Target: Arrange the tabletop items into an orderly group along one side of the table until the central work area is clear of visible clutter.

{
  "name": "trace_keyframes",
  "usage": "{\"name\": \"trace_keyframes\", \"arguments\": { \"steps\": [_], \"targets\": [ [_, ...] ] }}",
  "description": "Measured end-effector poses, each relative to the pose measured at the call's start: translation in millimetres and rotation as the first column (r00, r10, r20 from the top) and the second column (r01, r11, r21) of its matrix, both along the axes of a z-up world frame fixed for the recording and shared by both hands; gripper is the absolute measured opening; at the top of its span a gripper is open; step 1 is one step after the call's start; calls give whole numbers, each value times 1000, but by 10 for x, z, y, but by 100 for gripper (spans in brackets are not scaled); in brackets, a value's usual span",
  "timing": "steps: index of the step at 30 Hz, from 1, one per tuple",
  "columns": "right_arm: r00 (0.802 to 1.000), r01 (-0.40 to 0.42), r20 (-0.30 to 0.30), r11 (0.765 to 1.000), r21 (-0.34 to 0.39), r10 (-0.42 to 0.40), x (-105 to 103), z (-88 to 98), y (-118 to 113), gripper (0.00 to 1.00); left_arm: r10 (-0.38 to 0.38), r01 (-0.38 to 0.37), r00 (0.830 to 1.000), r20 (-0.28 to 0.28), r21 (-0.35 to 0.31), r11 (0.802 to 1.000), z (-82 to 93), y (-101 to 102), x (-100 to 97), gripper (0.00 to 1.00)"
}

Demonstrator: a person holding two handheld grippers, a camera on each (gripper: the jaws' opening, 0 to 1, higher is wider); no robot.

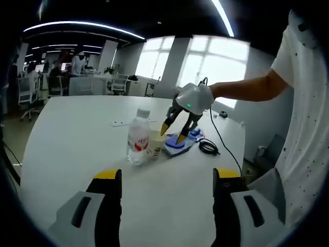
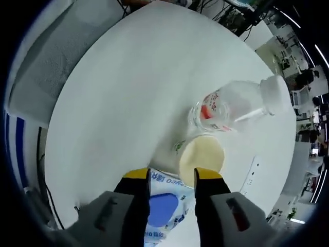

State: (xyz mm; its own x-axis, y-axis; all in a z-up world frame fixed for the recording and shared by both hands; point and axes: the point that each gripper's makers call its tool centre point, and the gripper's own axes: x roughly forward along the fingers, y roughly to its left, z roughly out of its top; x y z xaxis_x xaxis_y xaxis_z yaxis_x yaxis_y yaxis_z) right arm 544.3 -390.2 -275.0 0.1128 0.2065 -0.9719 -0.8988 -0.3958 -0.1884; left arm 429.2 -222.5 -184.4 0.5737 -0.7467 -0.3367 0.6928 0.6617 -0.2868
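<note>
A clear water bottle [image 1: 139, 136] with a white cap stands on the white table [image 1: 77, 134], and a paper cup [image 1: 156, 144] touches its right side. A blue-and-white packet [image 1: 180, 147] lies flat just right of the cup. My right gripper [image 1: 172, 133], held by a person's hand, hangs open over the cup and the packet. In the right gripper view, looking down, the right gripper [image 2: 171, 177] straddles the packet [image 2: 162, 208], with the cream-filled cup [image 2: 201, 154] at its right jaw and the bottle [image 2: 231, 105] beyond. My left gripper [image 1: 167, 177] is open over bare table, well short of the group.
A coiled black cable [image 1: 208, 147] lies right of the packet and runs off toward the table's far edge. A white power strip [image 1: 121, 123] lies behind the bottle. Office chairs [image 1: 28, 95], desks and people fill the room beyond. The person's body [image 1: 303, 123] stands at the right.
</note>
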Motion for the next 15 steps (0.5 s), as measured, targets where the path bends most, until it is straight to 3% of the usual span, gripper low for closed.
{"name": "trace_keyframes", "arguments": {
  "steps": [15],
  "targets": [
    [988, 156, -4, 979, 130, -157, -117, 203, -86, 47, -34, 33, 999, 15, 21, 999, 99, -114, -24, 75]
  ]
}}
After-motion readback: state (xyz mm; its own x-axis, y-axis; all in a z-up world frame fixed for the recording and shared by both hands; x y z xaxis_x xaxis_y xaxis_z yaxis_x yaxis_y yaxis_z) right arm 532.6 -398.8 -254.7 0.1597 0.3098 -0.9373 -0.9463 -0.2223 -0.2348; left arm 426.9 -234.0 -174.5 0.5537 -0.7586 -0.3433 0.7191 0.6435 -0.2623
